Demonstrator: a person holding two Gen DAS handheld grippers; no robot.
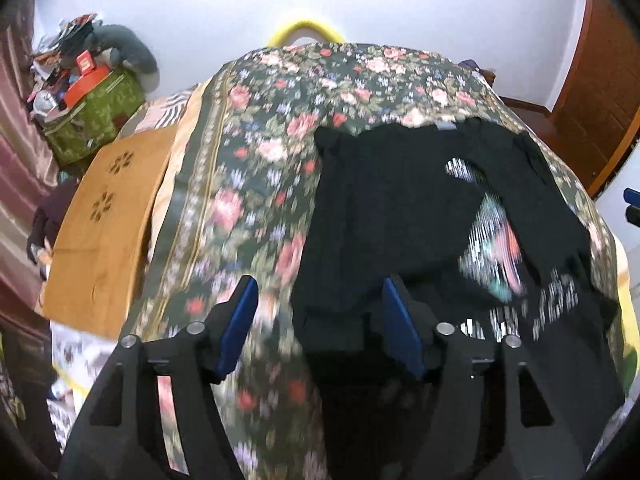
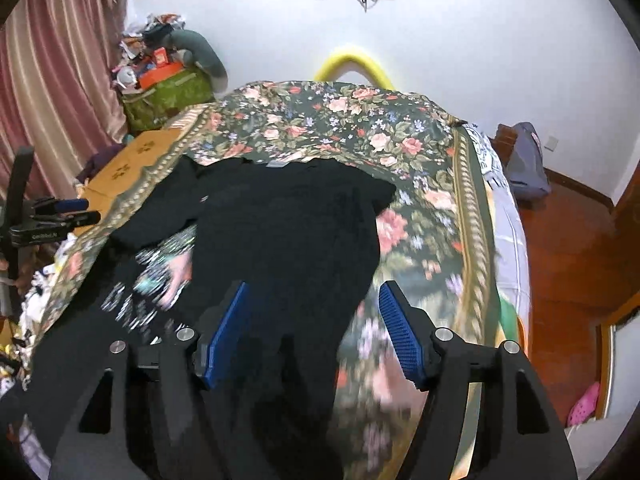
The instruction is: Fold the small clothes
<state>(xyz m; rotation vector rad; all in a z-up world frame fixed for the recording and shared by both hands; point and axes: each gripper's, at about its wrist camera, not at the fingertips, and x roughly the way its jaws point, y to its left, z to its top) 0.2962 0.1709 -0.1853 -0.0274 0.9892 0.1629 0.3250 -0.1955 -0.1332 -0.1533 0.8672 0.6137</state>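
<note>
A black T-shirt (image 1: 400, 208) with a white and coloured print lies spread on a floral bedspread (image 1: 256, 152); one side is folded over, so part of the print shows. In the left wrist view my left gripper (image 1: 318, 300) is open and empty, over the shirt's left lower edge. In the right wrist view the shirt (image 2: 288, 232) lies centre-left and my right gripper (image 2: 314, 304) is open and empty over its right lower edge. The left gripper (image 2: 76, 210) also shows at the left edge of the right wrist view.
An orange-brown board (image 1: 104, 232) lies left of the bed. A green bag (image 1: 96, 116) heaped with clutter stands by pink curtains (image 2: 60, 72). A yellow curved bar (image 2: 354, 64) rises behind the bed. The wooden floor (image 2: 568, 248), a grey bag (image 2: 524, 160) and a door are at the right.
</note>
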